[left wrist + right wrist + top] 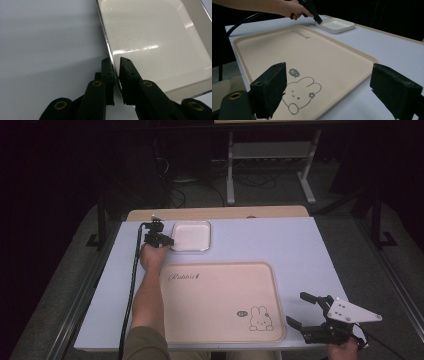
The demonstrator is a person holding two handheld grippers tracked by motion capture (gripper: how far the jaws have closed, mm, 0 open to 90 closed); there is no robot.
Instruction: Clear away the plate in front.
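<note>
The white square dish [191,236] is seen on the pale worktop [260,240], at about eleven o'clock from the beige rabbit-print tray [220,302] and just clear of the tray's far edge. Its left rim is pinched by the left gripper [117,72], whose jaws are nearly closed, one pad outside the rim and one inside. The right gripper [327,85] is held at about four o'clock from the tray, just off its near right corner, with jaws spread wide and nothing between them. A black cable [131,285] is trailed along the left forearm [148,300].
</note>
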